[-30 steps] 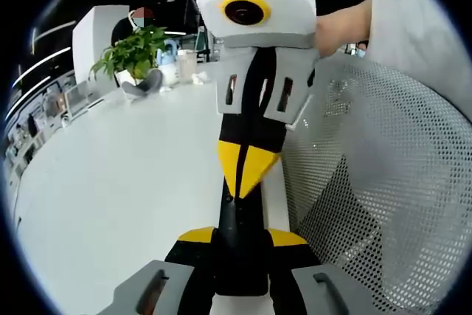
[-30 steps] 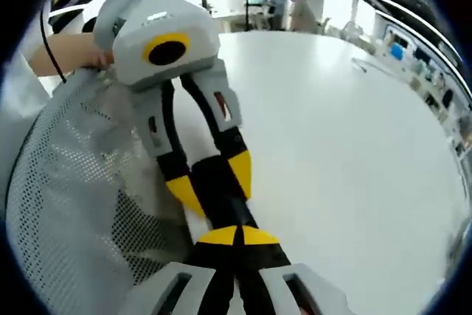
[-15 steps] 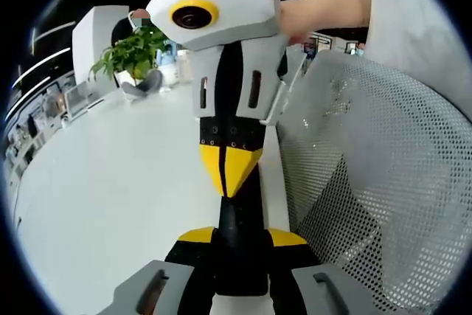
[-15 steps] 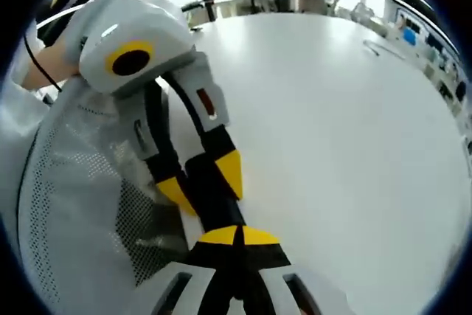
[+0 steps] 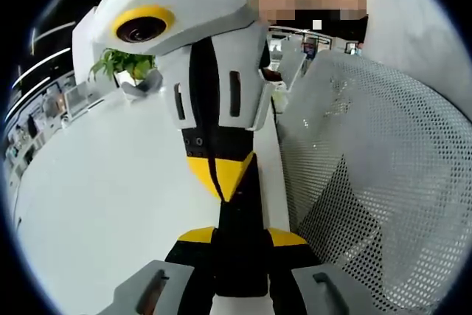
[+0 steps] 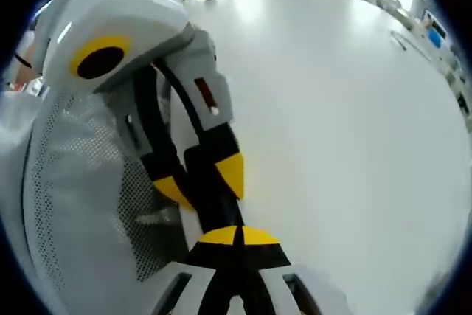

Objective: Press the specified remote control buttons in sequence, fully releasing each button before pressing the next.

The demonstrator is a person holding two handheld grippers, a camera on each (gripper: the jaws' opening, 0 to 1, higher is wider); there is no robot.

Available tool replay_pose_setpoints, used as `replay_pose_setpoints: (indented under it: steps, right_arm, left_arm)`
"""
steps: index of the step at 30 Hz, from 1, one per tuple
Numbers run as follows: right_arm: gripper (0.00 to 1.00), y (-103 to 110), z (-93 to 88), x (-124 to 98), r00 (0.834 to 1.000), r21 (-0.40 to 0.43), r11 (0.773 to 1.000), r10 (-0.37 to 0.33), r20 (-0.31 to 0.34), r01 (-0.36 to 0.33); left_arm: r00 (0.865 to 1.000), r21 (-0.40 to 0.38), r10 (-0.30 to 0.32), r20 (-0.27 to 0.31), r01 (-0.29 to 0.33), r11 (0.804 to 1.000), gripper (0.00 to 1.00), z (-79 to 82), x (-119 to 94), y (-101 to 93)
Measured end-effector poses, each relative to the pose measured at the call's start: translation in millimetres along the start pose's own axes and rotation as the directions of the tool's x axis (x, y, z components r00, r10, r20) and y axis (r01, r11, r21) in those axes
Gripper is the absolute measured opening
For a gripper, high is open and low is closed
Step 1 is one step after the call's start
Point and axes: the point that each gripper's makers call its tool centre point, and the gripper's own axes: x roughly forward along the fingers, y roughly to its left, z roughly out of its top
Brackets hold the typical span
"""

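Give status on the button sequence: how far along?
Done: the remote is clamped in the left tongs. In hand: the right tongs, shut, have their tip at the remote's face, touching or nearly so. Left: the buttons are hidden, so no press can be confirmed; treat the whole sequence as open.
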Motion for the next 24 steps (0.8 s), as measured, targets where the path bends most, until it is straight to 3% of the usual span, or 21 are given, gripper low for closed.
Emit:
replay_pose_setpoints:
  steps: [5,10,24]
  right_arm:
    - [0.00,0.7,-0.2,1.0,0.998,-0.042,0.999,-0.019,-0.058,0.017]
    - [0.00,-0.8,-0.4,1.2,0.997,-0.054,0.998,-0.039,-0.066,0.036]
    - [0.00,-1.4,-1.1,0.0,0.997,-0.012,0.997,-0.075,-0.003,0.075]
  left_arm:
    - [1.000,0.000,0.000,0.000,0.000,1.000,0.25,0.0,-0.2,-0.1]
    - [1.000,0.000,0.001,-0.001,-0.001,1.000,0.25,0.1,-0.1,-0.1]
    - [1.000,0.000,0.001,-0.001,-0.001,1.000,0.25,0.1,-0.1,-0.1]
